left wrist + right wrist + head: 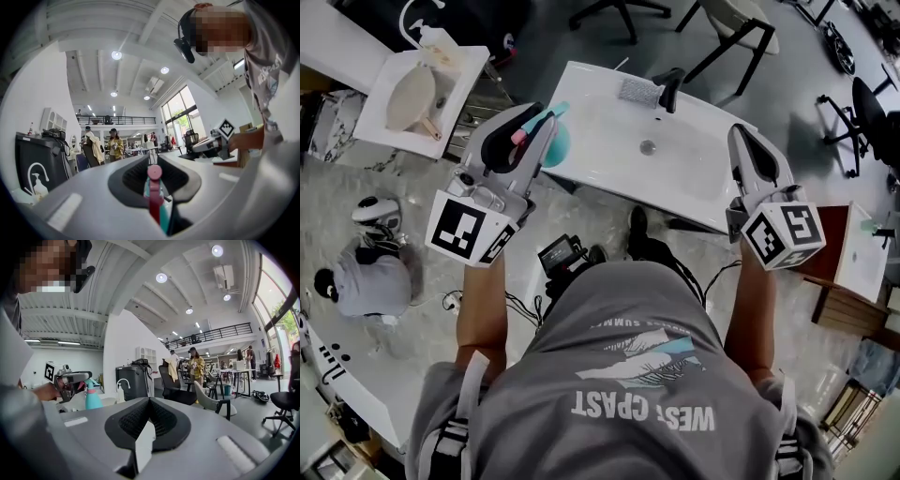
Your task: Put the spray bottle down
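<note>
The left gripper's [154, 174] jaws pinch the spray bottle [153, 194] by its pink top. Its teal body hangs at the white desk's [592, 124] left edge, about eleven o'clock in the head view. The right gripper's [149, 403] jaws are pressed together and empty, at two o'clock.

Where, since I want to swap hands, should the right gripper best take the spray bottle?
Grip the spray bottle round its teal body, coming level from the person's right side. The left gripper clamps its top, so the bottle hangs upright with the rounded body free below; the right gripper is empty.
</note>
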Demonstrator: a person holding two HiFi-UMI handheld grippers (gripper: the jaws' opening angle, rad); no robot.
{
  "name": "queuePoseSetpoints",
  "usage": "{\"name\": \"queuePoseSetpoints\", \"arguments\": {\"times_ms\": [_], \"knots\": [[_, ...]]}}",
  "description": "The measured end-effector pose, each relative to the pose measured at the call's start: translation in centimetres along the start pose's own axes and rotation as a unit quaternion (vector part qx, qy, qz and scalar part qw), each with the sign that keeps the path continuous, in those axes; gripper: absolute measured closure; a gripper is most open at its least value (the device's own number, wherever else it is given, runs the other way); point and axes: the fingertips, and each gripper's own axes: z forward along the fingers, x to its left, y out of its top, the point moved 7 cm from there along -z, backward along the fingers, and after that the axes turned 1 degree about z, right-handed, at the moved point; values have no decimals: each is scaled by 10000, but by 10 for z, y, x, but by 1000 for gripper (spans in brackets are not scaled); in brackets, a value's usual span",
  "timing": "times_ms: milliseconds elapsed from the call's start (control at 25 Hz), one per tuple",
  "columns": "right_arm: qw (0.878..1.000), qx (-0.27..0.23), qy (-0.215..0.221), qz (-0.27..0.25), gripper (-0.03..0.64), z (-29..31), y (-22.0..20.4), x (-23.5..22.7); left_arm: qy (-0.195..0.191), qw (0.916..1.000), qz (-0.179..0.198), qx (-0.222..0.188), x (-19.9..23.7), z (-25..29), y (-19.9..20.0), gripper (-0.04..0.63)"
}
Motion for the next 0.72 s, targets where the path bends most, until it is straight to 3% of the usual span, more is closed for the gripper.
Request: {"name": "queuePoseSetpoints", "arguments": {"times_ms": [400, 720], "knots": [[9987, 120, 487, -66, 615, 57, 6, -17, 414, 9991, -37, 96, 22, 18, -8, 538], [9977, 220, 640, -54, 615, 80, 3, -25, 560, 9982, -105, 212, 32, 26, -19, 537]]}}
